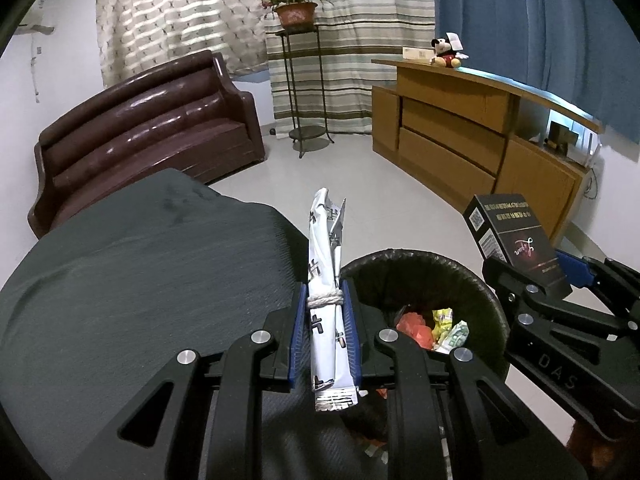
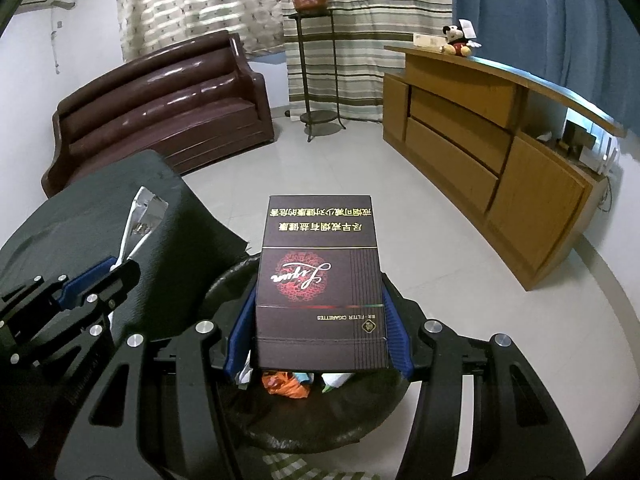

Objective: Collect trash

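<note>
My left gripper [image 1: 325, 312] is shut on a rolled white paper wrapper [image 1: 326, 280] tied with white string, standing upright between the blue pads. It hovers at the left rim of a black-lined trash bin [image 1: 424, 276] that holds orange, yellow and green scraps. My right gripper [image 2: 320, 320] is shut on a dark cigarette box [image 2: 320, 288] with gold print, held flat above the bin [image 2: 320, 420]. In the left wrist view the box [image 1: 516, 236] and right gripper [image 1: 532, 280] sit over the bin's right rim. The right wrist view shows the wrapper [image 2: 140, 216] and left gripper [image 2: 108, 276] at left.
A dark grey cloth-covered table [image 1: 140, 272] lies left of the bin. A brown leather sofa [image 1: 148, 132] stands behind it. A metal plant stand [image 1: 304, 92] and a wooden counter [image 1: 472, 136] with a plush toy [image 1: 446, 54] stand farther back across the pale tiled floor.
</note>
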